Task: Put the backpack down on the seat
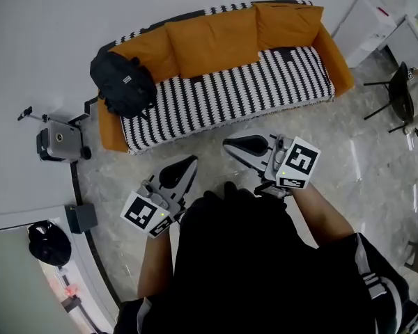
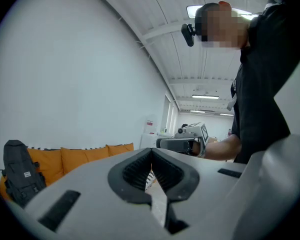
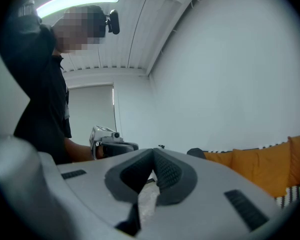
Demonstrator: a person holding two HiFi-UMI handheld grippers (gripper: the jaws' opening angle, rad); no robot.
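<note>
Nearest the camera it's just the person's black top (image 1: 258,256) with both forearms poking out ahead; the left gripper (image 1: 192,161) and right gripper (image 1: 227,143) are held side by side over the pale stone floor (image 1: 355,165), both pointing roughly at the sofa. Each gripper's own view shows the jaws pressed fully together with nothing between them, so both are empty; same story for the left gripper (image 2: 151,150) and the right gripper (image 3: 153,152) up close.

Off to the left on the floor there's a small grey machine (image 1: 58,142) and, nearer, a dark box (image 1: 81,218); can't really tell what either one is.

Further out is the sofa (image 1: 230,92), with a black-and-white striped seat and orange back cushions (image 1: 212,40). The backpack (image 1: 123,82) is black and already sits on the far left end of that seat, upright, leaning against the back cushion and right beside the left armrest, well apart from both grippers; the left gripper view catches the backpack (image 2: 20,176) upright there too.

Far right there's a black chair (image 1: 401,93), and white cabinets (image 1: 366,23) beyond the sofa's right end.
</note>
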